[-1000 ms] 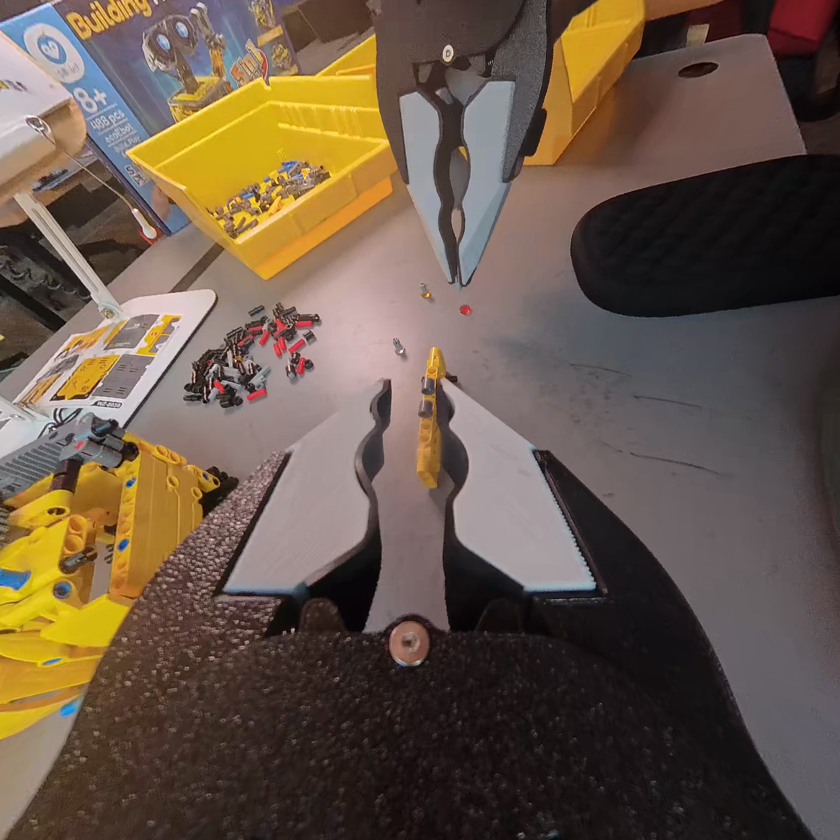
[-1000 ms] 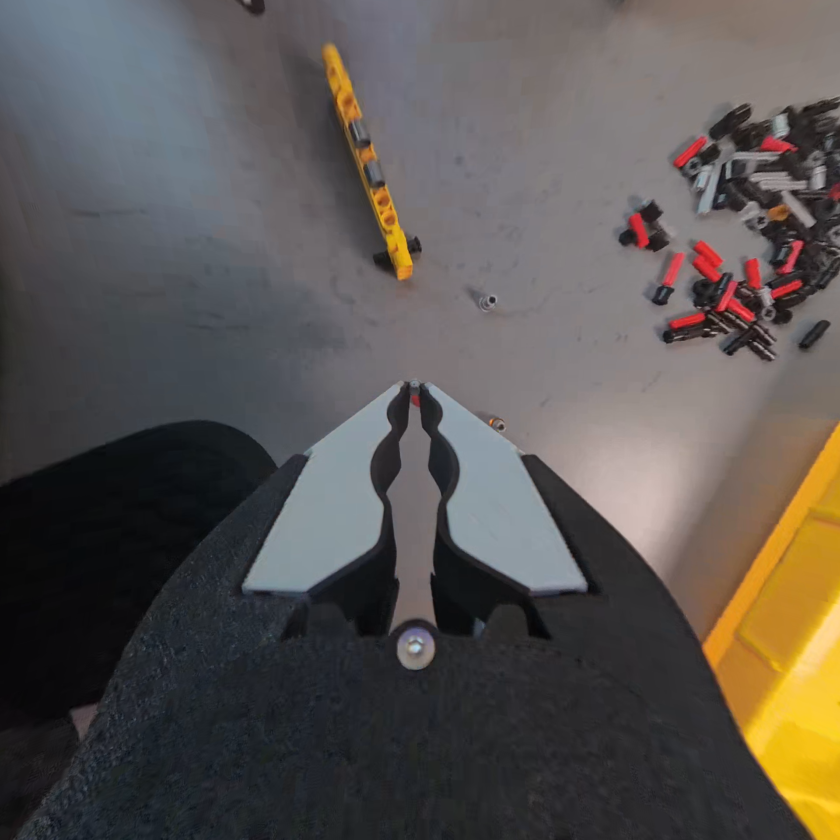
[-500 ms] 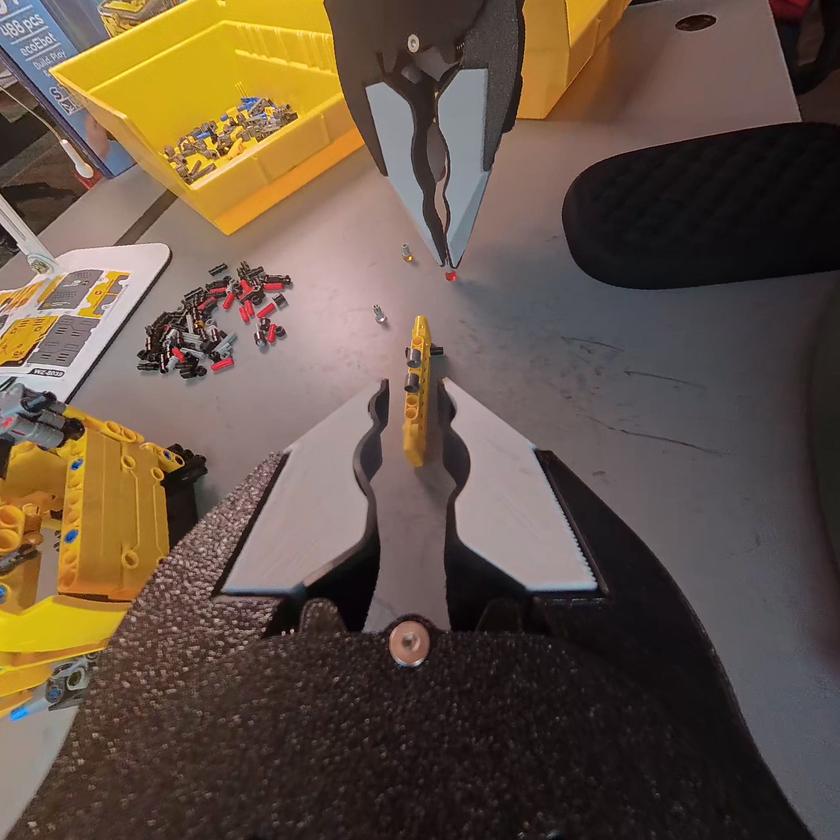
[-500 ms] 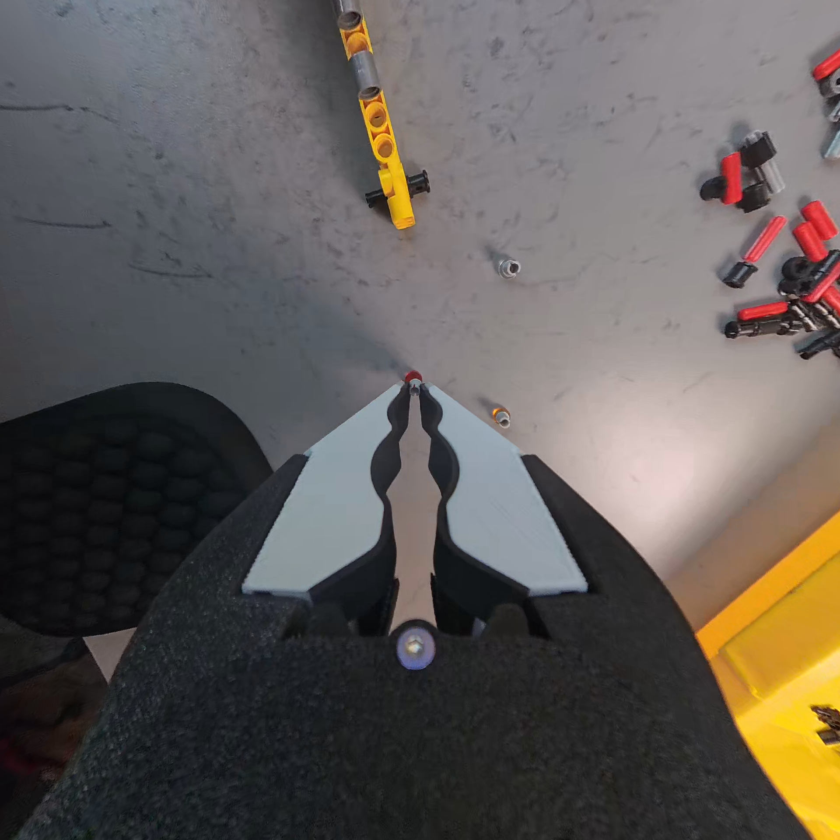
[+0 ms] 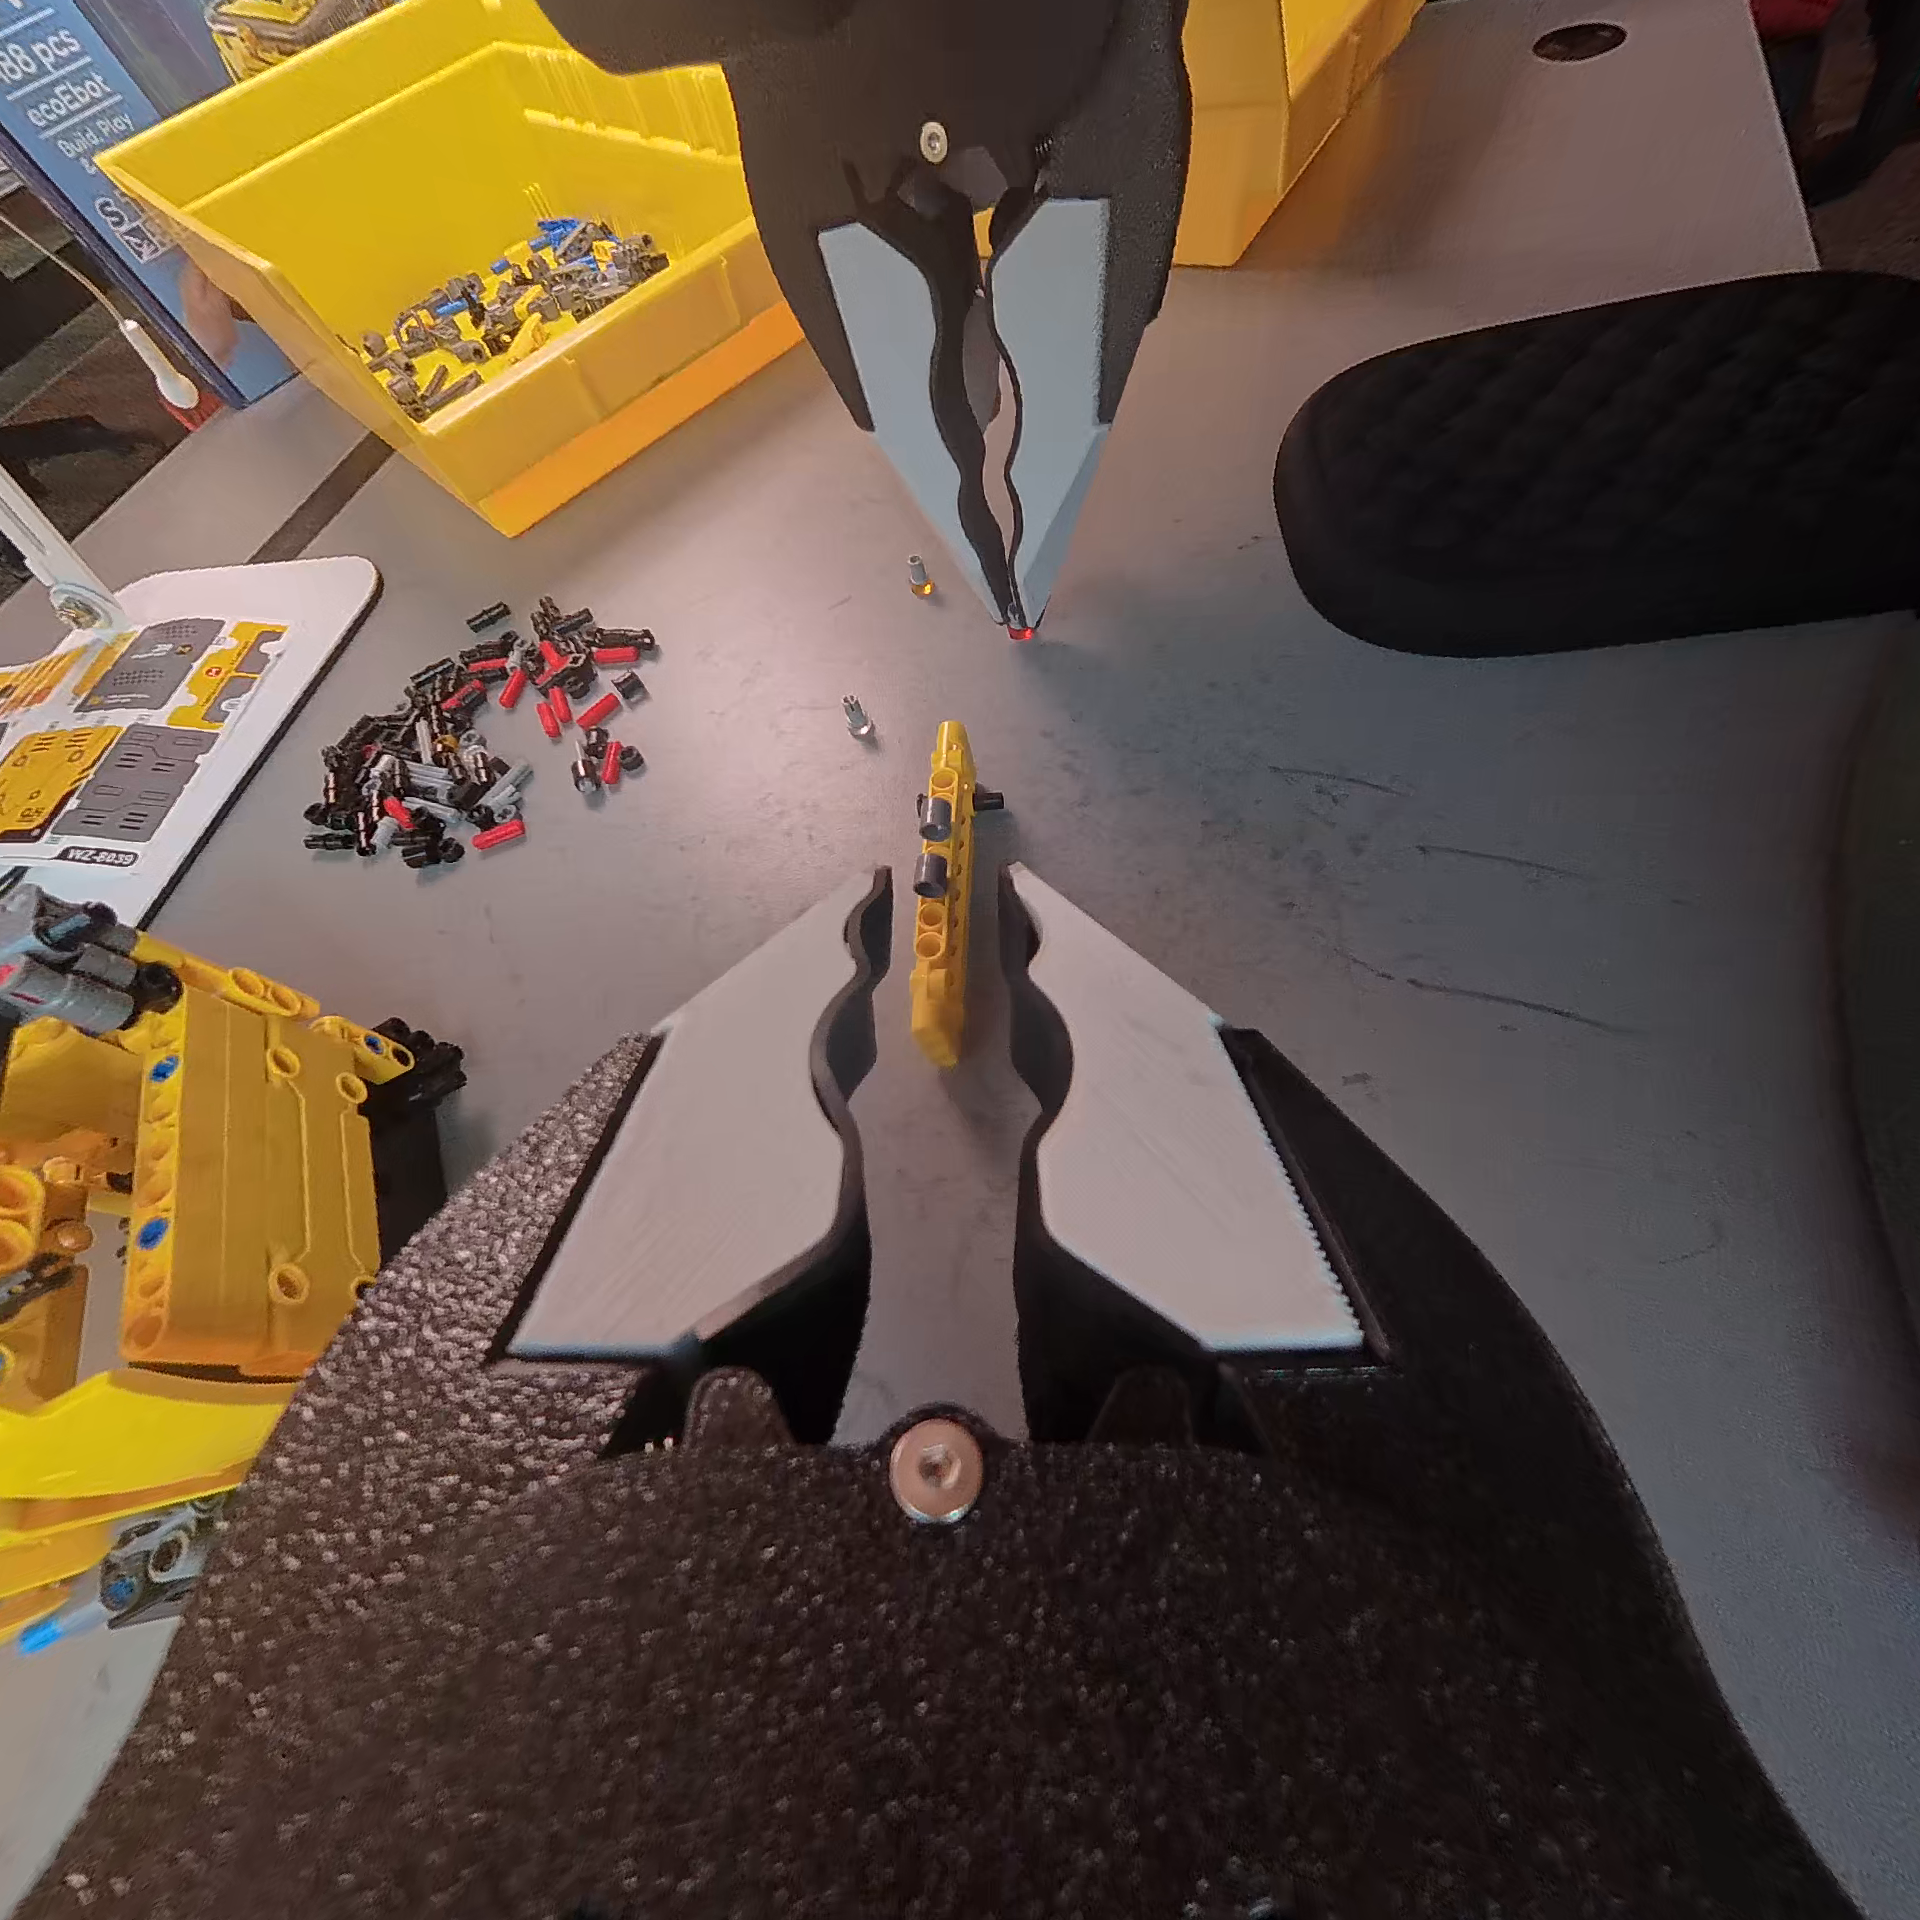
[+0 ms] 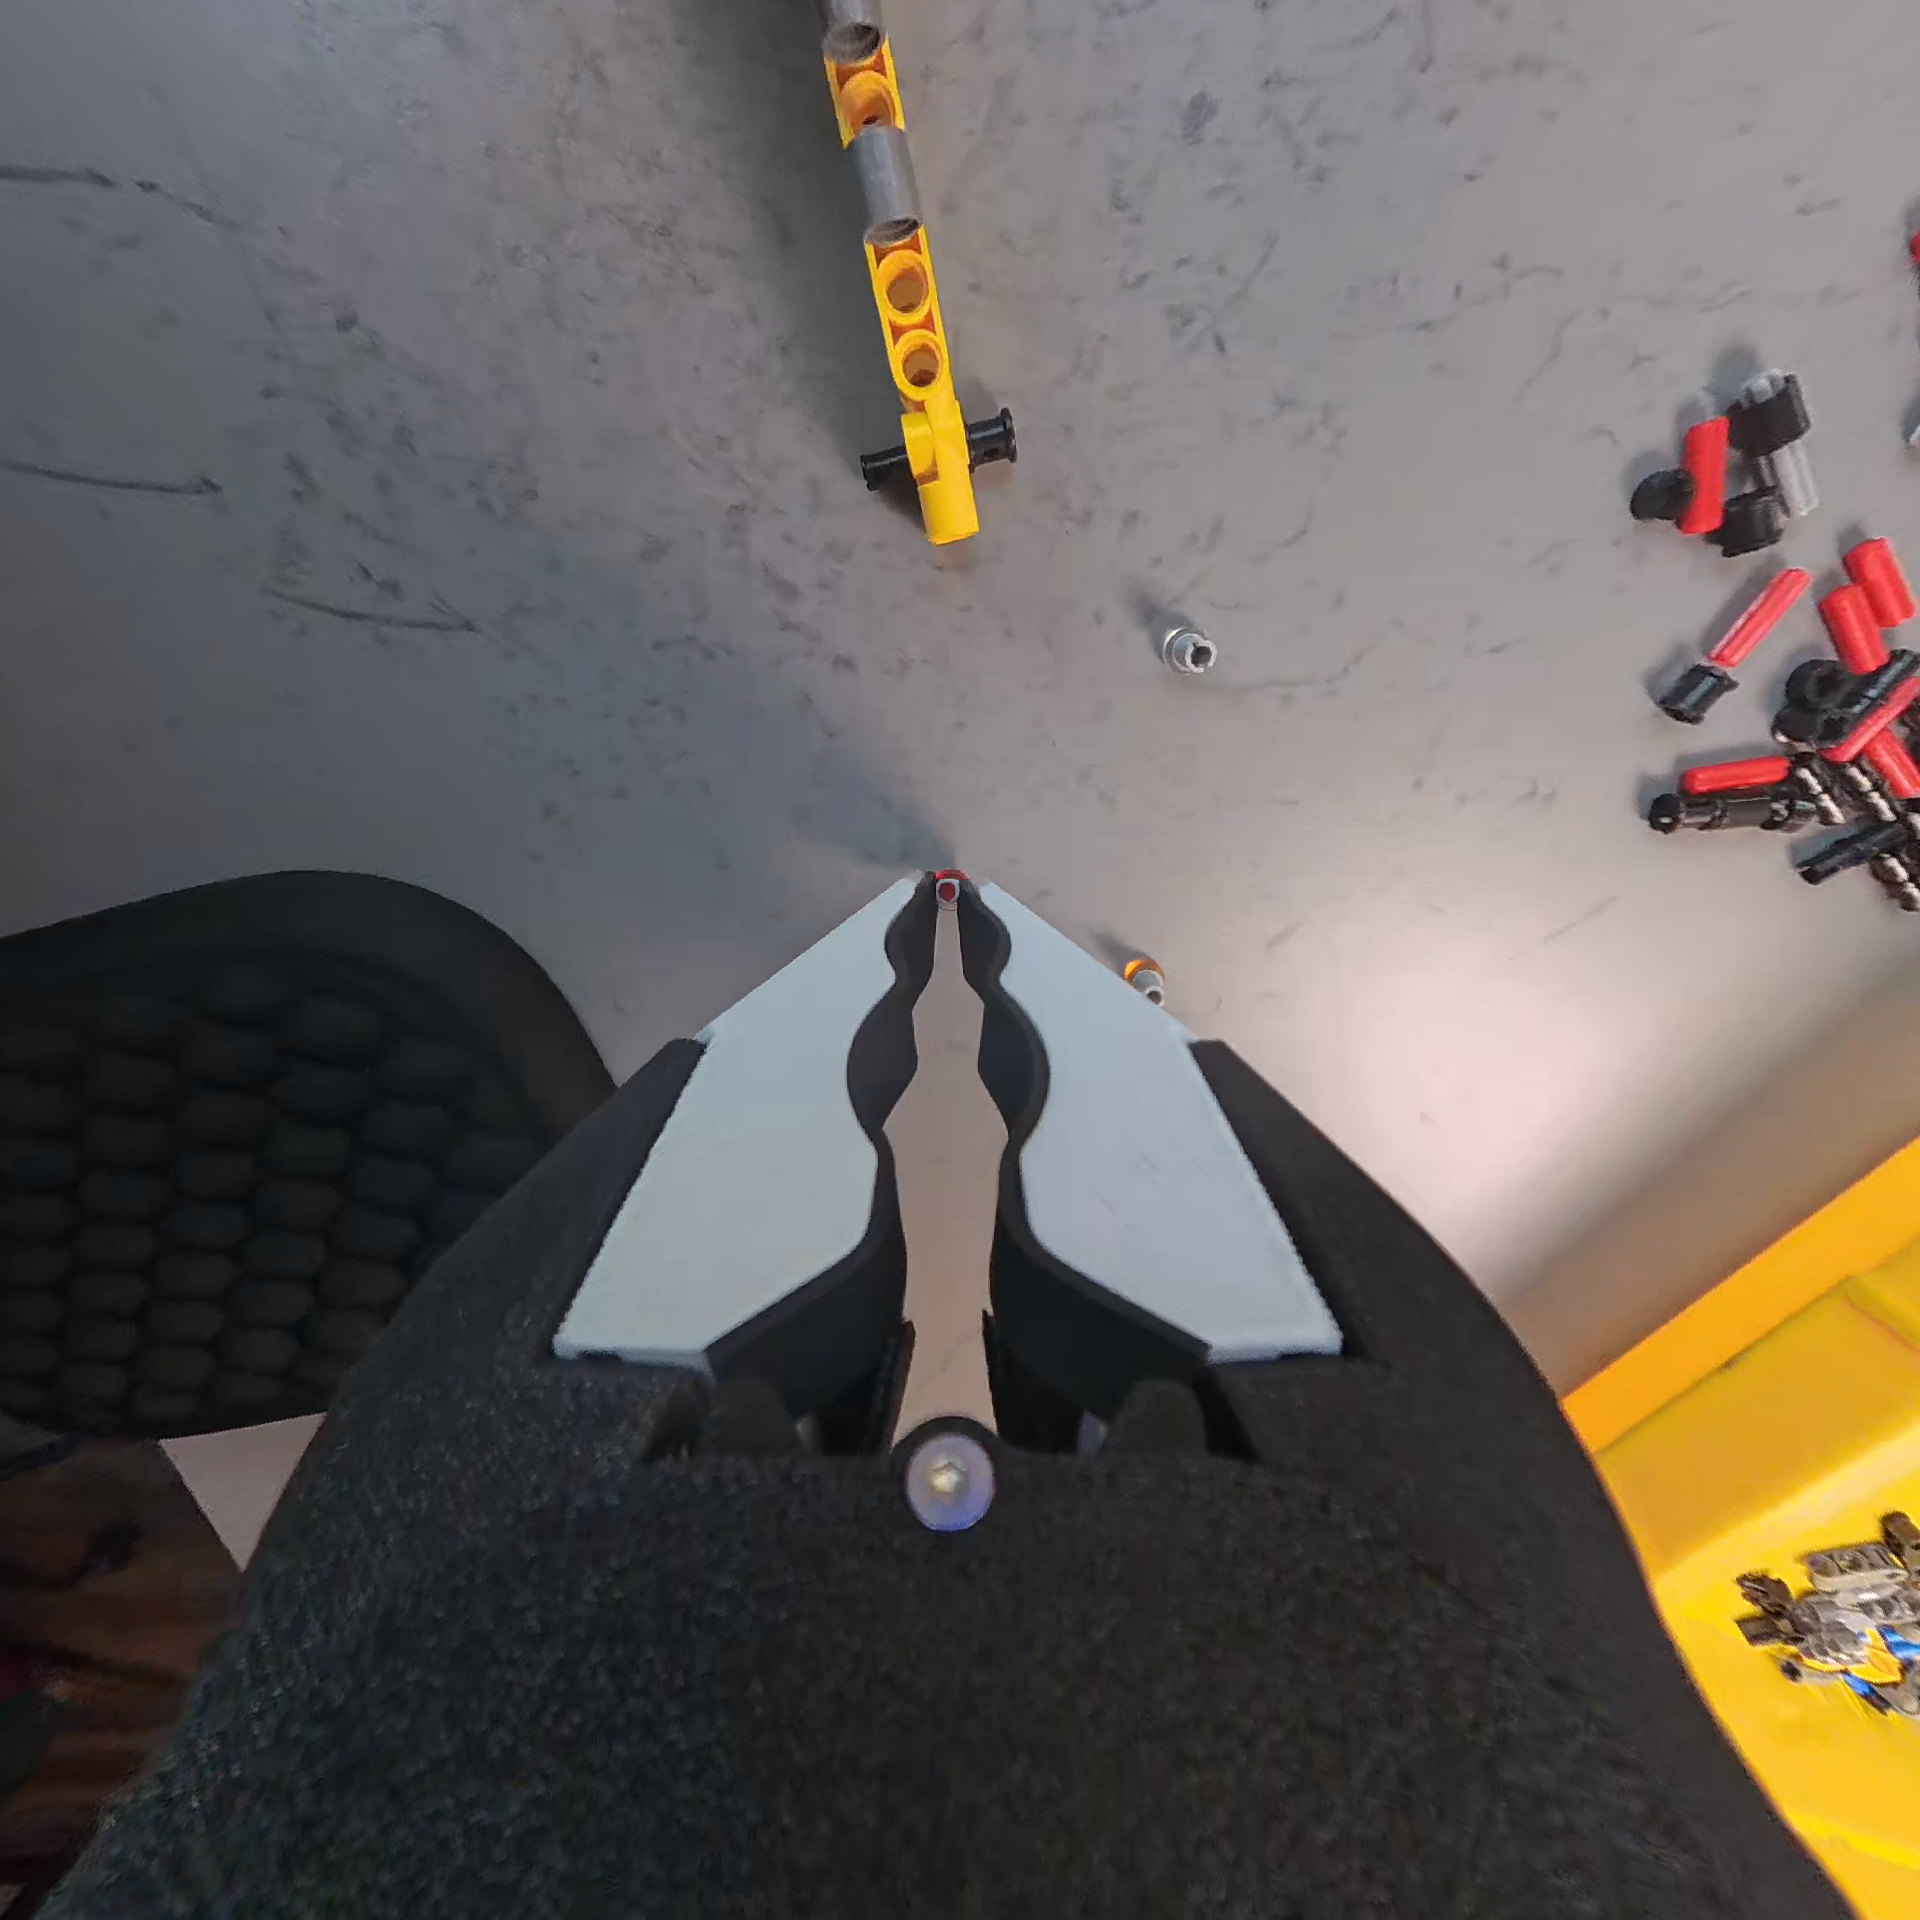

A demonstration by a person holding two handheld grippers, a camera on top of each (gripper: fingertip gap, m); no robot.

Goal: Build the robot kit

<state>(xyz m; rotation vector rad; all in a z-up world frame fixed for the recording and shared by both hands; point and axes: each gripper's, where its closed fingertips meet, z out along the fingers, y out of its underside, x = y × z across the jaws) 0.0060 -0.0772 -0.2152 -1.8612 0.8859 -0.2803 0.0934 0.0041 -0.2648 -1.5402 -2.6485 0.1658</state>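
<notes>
A long yellow beam with grey sleeves and a black cross pin lies on the grey table. My left gripper is open, low over the table, with one finger on each side of the beam's near half and a gap on both sides. The beam's far end also shows in the right wrist view. My right gripper points down at the table, its tips shut on a small red stud. The right gripper also shows in the left wrist view, just beyond the beam, with the red stud at its tips.
A small grey pin and an orange-and-grey stud lie near the beam. A pile of black and red pins is to the left. There is a yellow bin behind, a black pad on the right, and a yellow model and instruction sheet on the left. Left tips to right tips: about 15 cm. My right gripper is the nearer one to the small grey pin: about 5 cm, against 12 cm. Look for it in the right wrist view too.
My right gripper has come down onto the red stud and its tips have closed on it. My left gripper has stayed open around the beam, shifting slightly.
</notes>
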